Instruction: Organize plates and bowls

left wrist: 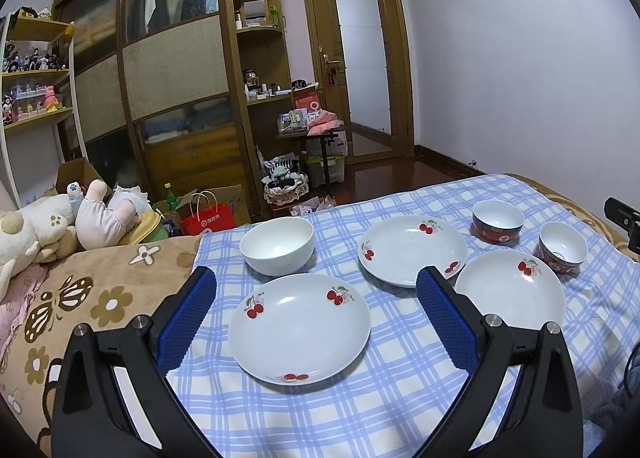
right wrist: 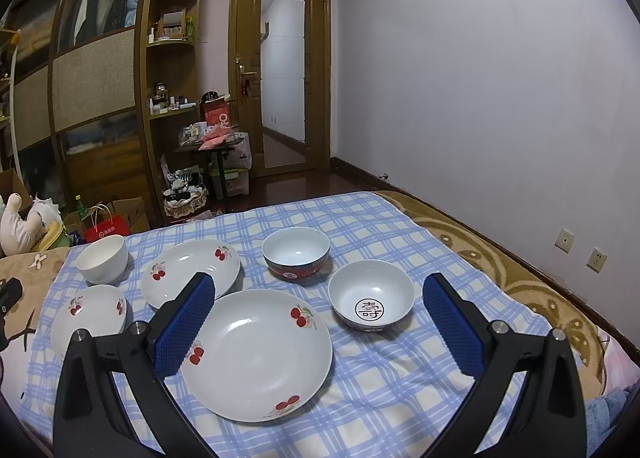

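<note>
Left wrist: cherry plate [left wrist: 299,328] lies between the wide-spread, empty left claw [left wrist: 316,282].

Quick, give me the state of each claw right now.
Left claw: open, holding nothing, above the white cherry-print ceramic plate.
Right claw: open, holding nothing, above another cherry-print plate.

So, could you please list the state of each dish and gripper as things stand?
left gripper: open, empty
right gripper: open, empty
three cherry-print plates: upright, empty, unstacked
plain white bowl: upright, empty
red-rimmed bowl: upright, empty
bowl with a black character: upright, empty
checked cloth: spread flat under the dishes
</note>
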`<act>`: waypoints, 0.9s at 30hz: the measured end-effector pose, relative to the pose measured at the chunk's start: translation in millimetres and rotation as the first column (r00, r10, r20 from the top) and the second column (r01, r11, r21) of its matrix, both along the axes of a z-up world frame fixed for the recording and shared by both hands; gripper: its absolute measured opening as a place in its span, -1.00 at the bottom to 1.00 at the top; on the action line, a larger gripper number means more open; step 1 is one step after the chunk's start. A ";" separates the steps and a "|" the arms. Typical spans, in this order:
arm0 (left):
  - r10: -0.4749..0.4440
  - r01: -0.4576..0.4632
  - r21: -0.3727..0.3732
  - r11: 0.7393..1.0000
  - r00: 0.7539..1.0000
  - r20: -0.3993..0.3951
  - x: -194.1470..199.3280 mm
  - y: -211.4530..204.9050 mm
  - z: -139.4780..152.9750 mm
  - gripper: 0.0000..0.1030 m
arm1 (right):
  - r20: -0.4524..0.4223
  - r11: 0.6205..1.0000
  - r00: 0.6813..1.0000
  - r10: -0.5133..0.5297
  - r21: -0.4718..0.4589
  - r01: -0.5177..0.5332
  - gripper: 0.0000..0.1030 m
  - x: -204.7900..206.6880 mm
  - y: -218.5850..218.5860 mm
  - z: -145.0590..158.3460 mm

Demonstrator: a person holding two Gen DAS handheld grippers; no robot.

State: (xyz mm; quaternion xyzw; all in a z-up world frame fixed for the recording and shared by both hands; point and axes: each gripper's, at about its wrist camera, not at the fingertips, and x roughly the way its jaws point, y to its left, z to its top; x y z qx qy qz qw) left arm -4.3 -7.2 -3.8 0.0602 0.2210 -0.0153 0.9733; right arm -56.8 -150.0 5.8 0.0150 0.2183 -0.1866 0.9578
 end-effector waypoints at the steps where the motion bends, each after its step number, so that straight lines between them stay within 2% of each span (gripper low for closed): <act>1: 0.001 -0.001 -0.001 1.000 1.000 0.001 -1.1 -0.1 0.6 0.92 | 0.000 1.000 1.000 -0.001 0.000 0.001 1.00 -0.2 0.0 -0.3; 27: -0.001 0.001 0.030 1.000 1.000 -0.002 -0.5 -8.5 0.2 0.92 | -0.009 1.000 1.000 0.009 -0.027 -0.009 1.00 1.6 5.1 -1.9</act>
